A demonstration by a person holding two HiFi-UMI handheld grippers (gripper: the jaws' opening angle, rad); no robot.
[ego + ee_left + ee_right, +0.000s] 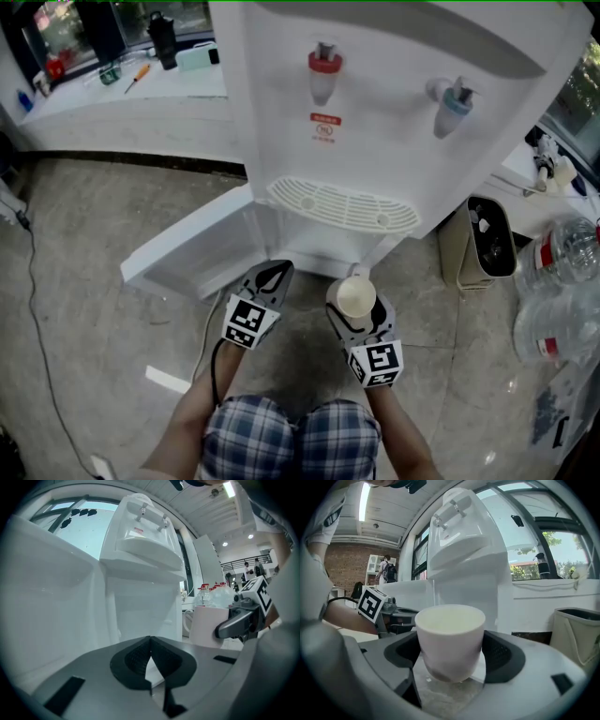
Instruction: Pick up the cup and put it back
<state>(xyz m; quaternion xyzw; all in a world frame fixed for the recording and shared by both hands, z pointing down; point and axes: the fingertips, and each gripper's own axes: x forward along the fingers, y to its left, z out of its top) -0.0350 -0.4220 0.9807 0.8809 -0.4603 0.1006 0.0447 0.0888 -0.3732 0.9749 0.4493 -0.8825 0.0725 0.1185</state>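
Note:
A white cup (356,298) stands upright between the jaws of my right gripper (355,307), which is shut on its sides. In the right gripper view the cup (450,639) fills the gap between the dark pads (501,653) and its inside looks empty. The cup hangs above the floor, just in front of the white water dispenser (394,112), below its drip tray (342,204). My left gripper (272,277) is beside it on the left, shut with nothing in it. The left gripper view shows its jaws (150,656) closed and the cup (208,625) to the right.
The dispenser's lower cabinet door (187,248) stands swung open to the left. A beige bin (478,242) sits to the right of the dispenser, and large water bottles (562,291) lie further right. A cable (37,309) runs across the stone floor at left.

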